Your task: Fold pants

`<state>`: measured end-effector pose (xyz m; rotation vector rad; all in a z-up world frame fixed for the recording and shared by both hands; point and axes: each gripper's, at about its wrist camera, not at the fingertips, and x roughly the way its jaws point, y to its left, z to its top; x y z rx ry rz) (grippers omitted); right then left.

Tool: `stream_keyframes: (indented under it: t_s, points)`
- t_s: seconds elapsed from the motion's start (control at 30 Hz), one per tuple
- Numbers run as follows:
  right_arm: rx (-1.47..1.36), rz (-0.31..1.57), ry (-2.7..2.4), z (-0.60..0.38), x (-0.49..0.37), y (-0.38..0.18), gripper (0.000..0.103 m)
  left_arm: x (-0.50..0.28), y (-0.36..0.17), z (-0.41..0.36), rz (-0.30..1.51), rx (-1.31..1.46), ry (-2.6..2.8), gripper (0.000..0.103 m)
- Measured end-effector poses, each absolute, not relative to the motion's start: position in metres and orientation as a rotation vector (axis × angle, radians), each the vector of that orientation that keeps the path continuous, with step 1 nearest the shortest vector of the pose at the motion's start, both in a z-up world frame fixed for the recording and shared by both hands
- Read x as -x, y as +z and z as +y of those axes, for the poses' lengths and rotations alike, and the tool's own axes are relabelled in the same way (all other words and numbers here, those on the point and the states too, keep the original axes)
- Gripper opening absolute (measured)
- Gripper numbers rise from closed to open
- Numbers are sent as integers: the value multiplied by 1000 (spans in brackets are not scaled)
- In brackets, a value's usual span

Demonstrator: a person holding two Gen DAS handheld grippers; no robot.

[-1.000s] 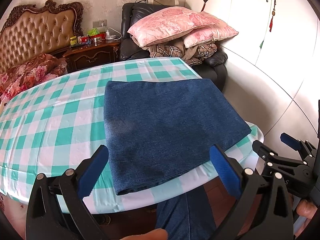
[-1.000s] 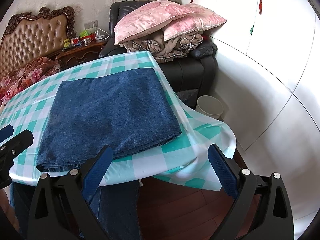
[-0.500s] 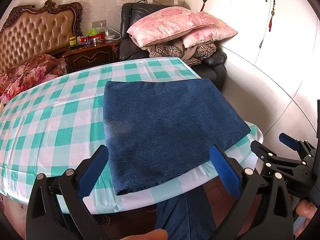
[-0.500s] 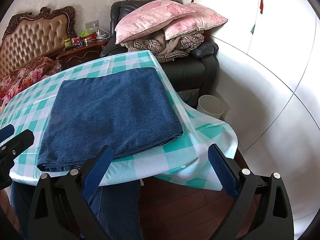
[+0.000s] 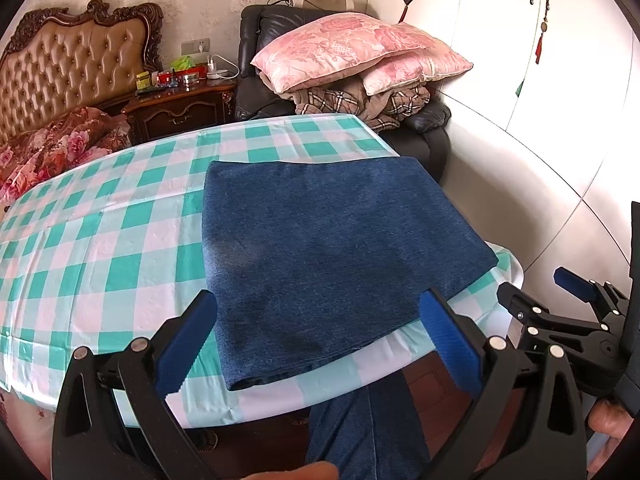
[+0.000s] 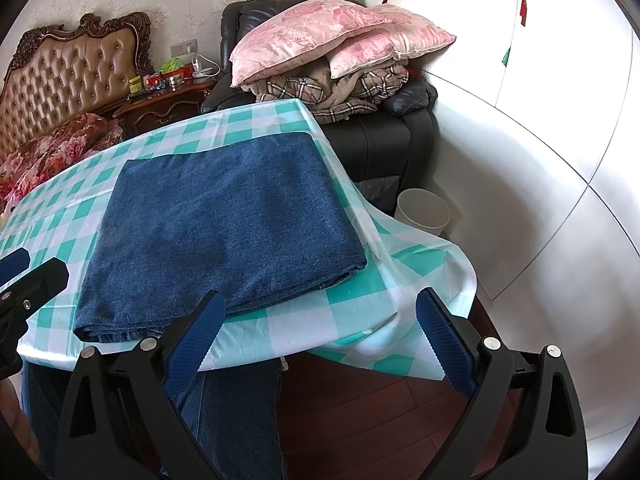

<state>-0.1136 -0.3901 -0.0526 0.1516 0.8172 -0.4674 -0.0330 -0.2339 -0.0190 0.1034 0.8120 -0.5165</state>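
Observation:
Dark blue denim pants point(image 5: 332, 248) lie folded into a flat rectangle on the green-and-white checked tablecloth point(image 5: 100, 248), near the table's right end. The same folded pants point(image 6: 224, 228) fill the middle of the right wrist view. My left gripper point(image 5: 320, 344) hovers open just short of the fold's near edge, nothing between its blue pads. My right gripper point(image 6: 318, 336) is open too, held off the table's near right corner. The right gripper's black frame point(image 5: 568, 320) shows at the right of the left wrist view.
A person's denim-clad legs point(image 5: 364, 432) stand under the table edge. A black armchair piled with pink pillows point(image 5: 360, 52) and blankets sits behind the table. A white bin point(image 6: 424, 212) stands on the wooden floor at the right. A bed and nightstand point(image 5: 180, 108) lie at the back left.
Both grippers stay open and nearly still; the right wrist view has drifted slightly, and the folded pants have not moved.

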Motion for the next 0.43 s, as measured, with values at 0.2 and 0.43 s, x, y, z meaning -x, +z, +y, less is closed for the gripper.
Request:
stream_keyframes:
  t_s: [0.2, 0.43]
  points:
    - [-153, 826, -470, -389, 112, -58, 93, 37, -19, -240, 763, -84, -565, 101]
    - [-201, 789, -491, -398, 105, -60, 94, 5, -28, -195, 802, 34, -581, 101]
